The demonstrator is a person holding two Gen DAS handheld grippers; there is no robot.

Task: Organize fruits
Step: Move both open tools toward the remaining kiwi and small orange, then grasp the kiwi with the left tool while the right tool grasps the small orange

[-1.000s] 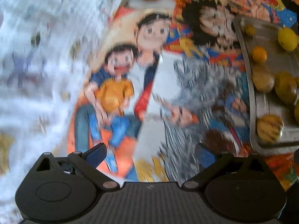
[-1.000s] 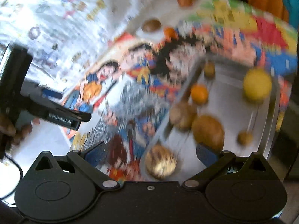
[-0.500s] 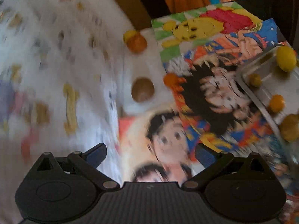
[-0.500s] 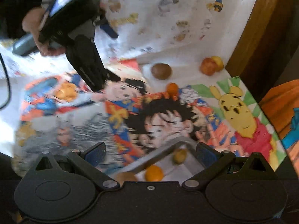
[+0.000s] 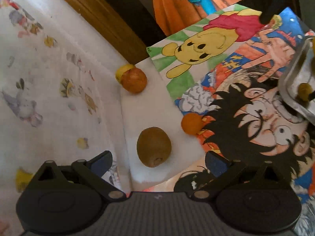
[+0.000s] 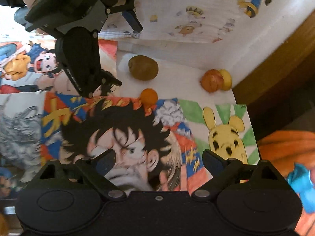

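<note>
Far left: printed cloth [image 5: 49,90], soft and wrinkled, right under the left finger of the left tool [image 5: 158,162]. Risk of snagging a fold on closing. Left tool released, jaws wide, nothing pinched.

Just ahead of it, roughly centred between the fingers: kiwi [image 5: 154,147], lying on a white sheet on the surface, not yet touched. Round and free to roll, so likely to squirt out toward the cloth or the small orange [image 5: 191,123] if one pad arrives first.

Farther back: apple [image 5: 133,80], touching a yellow fruit [image 5: 123,70], both tight against the wooden edge [image 5: 102,19]. Little room behind them for a finger; dark drop beyond the wood. Small orange sitting on the border of the cartoon drawings [image 5: 246,118], with loose paper edges liable to lift or slide under a dragged fingertip.

Far right: metal tray [image 5: 291,90] with a raised rim, likely the goal, holding at least one small fruit [image 5: 304,92]. Rim to be cleared from above, not swept across.

Right tool [image 6: 159,161] released too, jaws just closing a little with nothing between them, poised over the drawings, well apart from the kiwi. Open room mainly over the drawings; possible clash of the two tools if both head for the same fruit.
</note>
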